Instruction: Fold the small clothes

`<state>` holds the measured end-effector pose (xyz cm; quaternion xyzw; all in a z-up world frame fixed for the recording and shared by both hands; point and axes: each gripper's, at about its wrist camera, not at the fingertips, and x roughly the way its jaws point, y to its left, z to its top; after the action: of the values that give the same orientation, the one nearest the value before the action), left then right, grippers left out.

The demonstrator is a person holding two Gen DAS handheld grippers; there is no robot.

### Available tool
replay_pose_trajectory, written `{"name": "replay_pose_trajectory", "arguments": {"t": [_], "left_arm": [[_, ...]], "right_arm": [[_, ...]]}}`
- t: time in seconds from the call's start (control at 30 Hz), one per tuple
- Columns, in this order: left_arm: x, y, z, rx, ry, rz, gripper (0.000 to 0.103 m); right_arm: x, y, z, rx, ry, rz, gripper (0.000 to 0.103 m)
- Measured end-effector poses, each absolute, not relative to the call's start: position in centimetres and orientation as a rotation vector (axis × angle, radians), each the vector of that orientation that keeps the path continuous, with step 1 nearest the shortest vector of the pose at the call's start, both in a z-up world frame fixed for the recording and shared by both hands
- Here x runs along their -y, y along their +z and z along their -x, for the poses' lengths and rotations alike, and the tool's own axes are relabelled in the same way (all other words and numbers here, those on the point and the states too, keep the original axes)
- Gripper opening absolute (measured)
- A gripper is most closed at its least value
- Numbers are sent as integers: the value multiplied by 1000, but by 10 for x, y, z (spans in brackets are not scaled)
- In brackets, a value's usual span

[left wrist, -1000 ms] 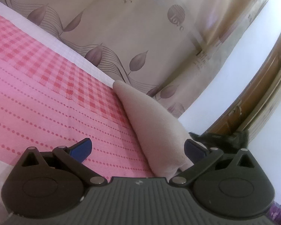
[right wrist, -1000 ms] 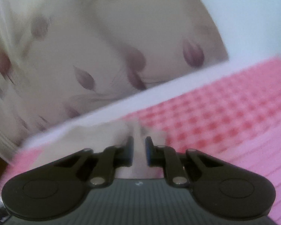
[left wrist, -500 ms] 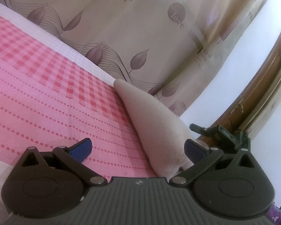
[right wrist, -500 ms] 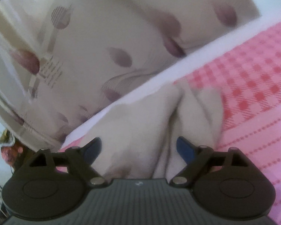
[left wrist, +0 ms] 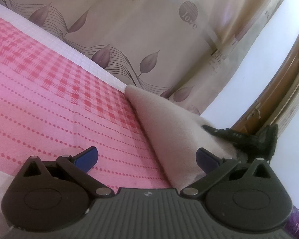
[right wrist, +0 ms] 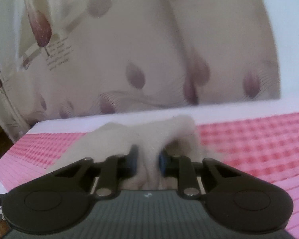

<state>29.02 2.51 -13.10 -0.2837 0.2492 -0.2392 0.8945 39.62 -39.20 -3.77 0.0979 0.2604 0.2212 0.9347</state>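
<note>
A small beige fleece garment point(left wrist: 169, 127) lies bunched on the pink bedsheet point(left wrist: 49, 107) by the bed's far edge. My left gripper point(left wrist: 146, 157) hovers low over the sheet, open, with the garment's near end just inside its right finger and untouched. In the left wrist view my right gripper point(left wrist: 239, 139) shows as a dark shape at the garment's right side. In the right wrist view, which is blurred, my right gripper point(right wrist: 147, 161) has its jaws closing, and a raised fold of the garment point(right wrist: 149, 137) is pinched between the blue pads.
A cream curtain with purple leaves point(left wrist: 141, 31) hangs right behind the bed's white edge point(left wrist: 73, 53). A wooden door point(left wrist: 285, 83) stands at the far right. Pink sheet spreads to the left of the garment.
The right gripper opened wide over the garment, rolled level, rose a little, then closed on a fold. In the left wrist view it reached the garment's right edge. The left gripper stayed put.
</note>
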Motion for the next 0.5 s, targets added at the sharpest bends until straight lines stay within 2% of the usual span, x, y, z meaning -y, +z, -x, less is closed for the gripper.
{"name": "replay_pose_trajectory", "arguments": {"t": [0.2,0.33,0.43,0.5], "left_arm": [[-26,-131,-291,-519,-496,585,103],[-26,-131,-291,-519,-496,584,103],[-26,-130,-290,-517,-489,576,103],[-22,-127,-288,-522,-484,539,103]], "right_arm": [[428,-75,-407,-628,345,-245,21],[446,-90,-409,-619,357,-374,22],[447,-91,-410,-614,360,-399,27],[450,-89,-409,-612,342,-413,35]]}}
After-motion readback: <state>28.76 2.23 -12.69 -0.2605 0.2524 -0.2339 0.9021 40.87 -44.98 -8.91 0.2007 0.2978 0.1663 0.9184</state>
